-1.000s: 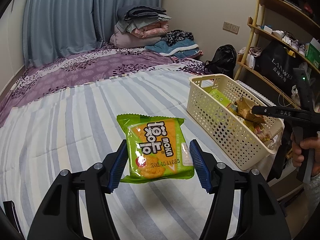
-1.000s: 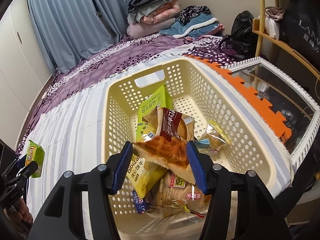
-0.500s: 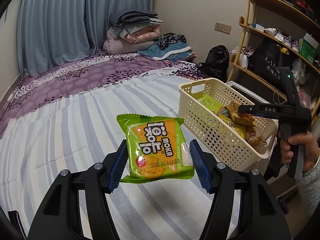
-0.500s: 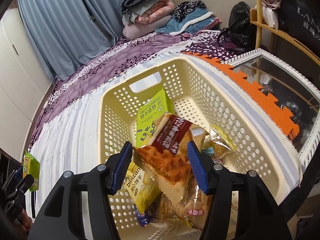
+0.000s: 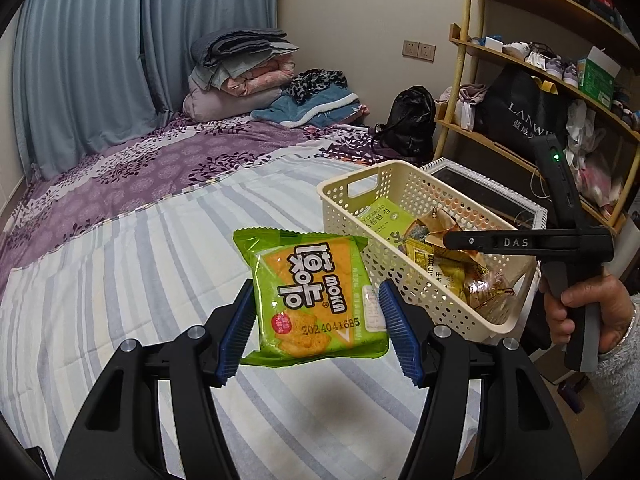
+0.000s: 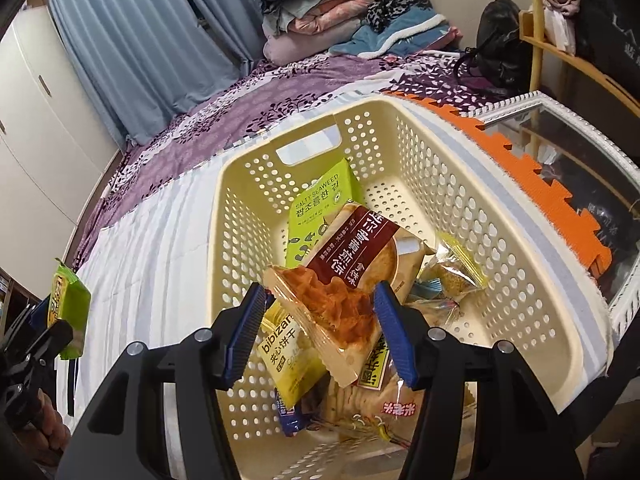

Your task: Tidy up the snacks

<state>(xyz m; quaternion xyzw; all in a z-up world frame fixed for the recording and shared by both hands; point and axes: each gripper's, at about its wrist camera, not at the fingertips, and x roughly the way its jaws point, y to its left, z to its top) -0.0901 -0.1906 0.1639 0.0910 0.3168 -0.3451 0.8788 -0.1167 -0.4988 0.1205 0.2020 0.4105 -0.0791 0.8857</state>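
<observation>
My left gripper (image 5: 316, 332) is shut on a green and orange cracker packet (image 5: 312, 296) and holds it above the striped bed sheet, left of the cream basket (image 5: 400, 280). My right gripper (image 6: 320, 332) is over the near end of the basket (image 6: 532, 292). A brown and orange snack packet (image 6: 344, 304) lies between its blue pads (image 6: 394, 332), tilted into the basket; whether the pads still grip it is unclear. The basket holds several snack packets, among them a green seaweed pack (image 6: 320, 208). The left gripper's packet also shows at the far left of the right wrist view (image 6: 68, 304).
The bed (image 5: 120, 260) has a striped sheet and a purple floral cover. Folded bedding (image 5: 244, 76) is piled at the far end. A wooden shelf (image 5: 540, 80) with bags stands right. A glass-topped white frame (image 6: 580, 152) and orange foam mat (image 6: 520, 172) lie beside the basket.
The brown and orange packet has tipped forward and down between the right pads, into the basket. The left gripper has moved closer to the basket with the green packet.
</observation>
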